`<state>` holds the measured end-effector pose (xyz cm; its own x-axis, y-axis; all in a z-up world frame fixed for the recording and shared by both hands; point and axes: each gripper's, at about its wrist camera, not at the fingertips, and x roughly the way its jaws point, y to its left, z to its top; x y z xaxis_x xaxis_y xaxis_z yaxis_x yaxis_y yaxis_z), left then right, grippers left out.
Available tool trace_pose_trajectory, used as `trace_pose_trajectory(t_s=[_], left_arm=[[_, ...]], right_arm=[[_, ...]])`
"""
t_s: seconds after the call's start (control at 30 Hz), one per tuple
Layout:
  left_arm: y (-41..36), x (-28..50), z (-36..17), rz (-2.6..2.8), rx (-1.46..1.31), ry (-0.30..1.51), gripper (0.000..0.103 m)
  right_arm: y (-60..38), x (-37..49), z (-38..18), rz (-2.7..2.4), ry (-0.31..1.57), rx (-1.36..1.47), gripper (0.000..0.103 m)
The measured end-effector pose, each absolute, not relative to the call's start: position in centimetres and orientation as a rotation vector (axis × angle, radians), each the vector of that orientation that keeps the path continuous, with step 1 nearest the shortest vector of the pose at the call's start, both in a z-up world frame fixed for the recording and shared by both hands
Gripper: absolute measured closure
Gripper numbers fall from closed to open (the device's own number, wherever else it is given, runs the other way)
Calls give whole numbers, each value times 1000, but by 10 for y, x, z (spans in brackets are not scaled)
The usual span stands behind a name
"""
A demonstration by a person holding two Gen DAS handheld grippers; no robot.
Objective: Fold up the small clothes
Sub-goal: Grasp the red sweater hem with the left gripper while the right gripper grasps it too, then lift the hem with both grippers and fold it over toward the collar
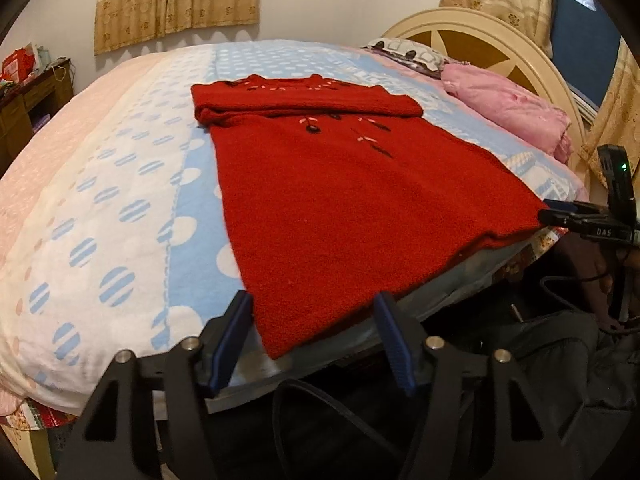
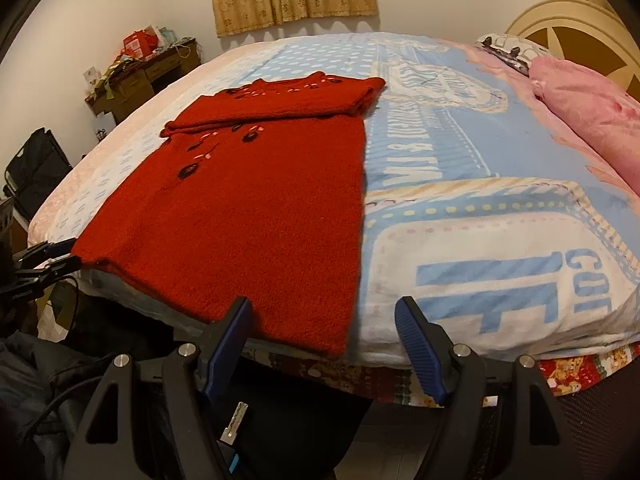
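Note:
A red knitted sweater (image 1: 340, 200) with dark flower embroidery lies flat on the bed, sleeves folded across its chest, hem at the near bed edge. It also shows in the right wrist view (image 2: 248, 208). My left gripper (image 1: 312, 316) is open, its blue pads either side of the sweater's near left hem corner. My right gripper (image 2: 324, 320) is open at the near right hem corner. Each gripper shows in the other's view: the right gripper (image 1: 560, 216) at the hem's right end, the left gripper (image 2: 52, 256) at its left end.
The bed (image 2: 500, 240) has a blue, white and pink blanket. Pink bedding (image 1: 516, 108) and a pillow (image 1: 408, 52) lie by the cream headboard (image 1: 500, 36). A cluttered wooden desk (image 2: 140, 72) stands at the far wall. Dark bags and cables lie on the floor below the bed edge.

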<state>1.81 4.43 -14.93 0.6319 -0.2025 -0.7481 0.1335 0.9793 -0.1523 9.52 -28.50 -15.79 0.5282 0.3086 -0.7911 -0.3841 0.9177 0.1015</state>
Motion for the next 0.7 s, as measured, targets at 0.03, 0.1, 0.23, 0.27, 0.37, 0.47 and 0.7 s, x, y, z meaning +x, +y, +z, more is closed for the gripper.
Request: trace_pose_trajectory(t_s=[0.03,0.1,0.23,0.27,0.37,0.47,0.7], left_arm=[[44,18,-150,-197,-85,867,39],[45,18,-150,-203,-90,865,39],[48,18,-149,-216,-122,861,39],[48,18,-149,-221,-121,861,39],[44,17,-149,-227,-105,857,39],[44,16,-148,-221,-89,846,70],[62,14,-129,-224,-131,771,88]], right_arm=[[-285,95,-159,417,927,-87,29],[-286,95,-159,420,925,-72,29],[-285,94,-157,451,923,-39,31],[-283,93,-158,459,922,-46,35],[-281,92,-159,441,915,-61,59],[-284,92,-157,447,909,-56,89],[-292,89,-139,485,823,14,93]])
